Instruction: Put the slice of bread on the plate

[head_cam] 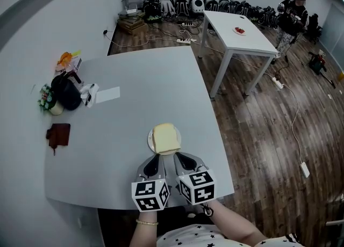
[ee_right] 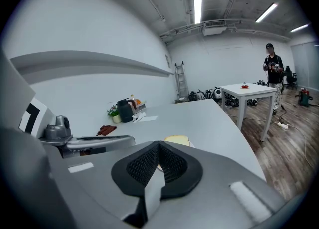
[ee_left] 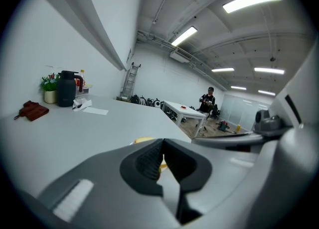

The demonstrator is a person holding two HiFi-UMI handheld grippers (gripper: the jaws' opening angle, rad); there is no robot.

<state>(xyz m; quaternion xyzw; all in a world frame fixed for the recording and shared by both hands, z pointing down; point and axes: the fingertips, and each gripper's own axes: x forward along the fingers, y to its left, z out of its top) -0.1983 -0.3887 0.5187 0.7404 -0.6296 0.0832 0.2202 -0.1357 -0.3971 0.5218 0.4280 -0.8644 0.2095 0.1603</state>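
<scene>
A pale slice of bread [head_cam: 165,137] lies flat on a small white plate [head_cam: 150,140] near the front of the grey table [head_cam: 134,79]. Both grippers hover just in front of the plate, side by side and apart from the bread. My left gripper [head_cam: 157,158] is shut with nothing between its jaws, and so is my right gripper [head_cam: 180,158]. In the left gripper view, the bread [ee_left: 143,139] peeps over the shut left gripper [ee_left: 162,159]. In the right gripper view, the bread [ee_right: 178,140] lies beyond the shut right gripper [ee_right: 159,162].
A black jug [head_cam: 66,92], a small flower pot [head_cam: 47,101], a sheet of paper [head_cam: 107,94] and a brown pouch [head_cam: 58,133] sit at the table's left. A white table [head_cam: 236,35], floor cables and a standing person [head_cam: 290,17] are at the far right.
</scene>
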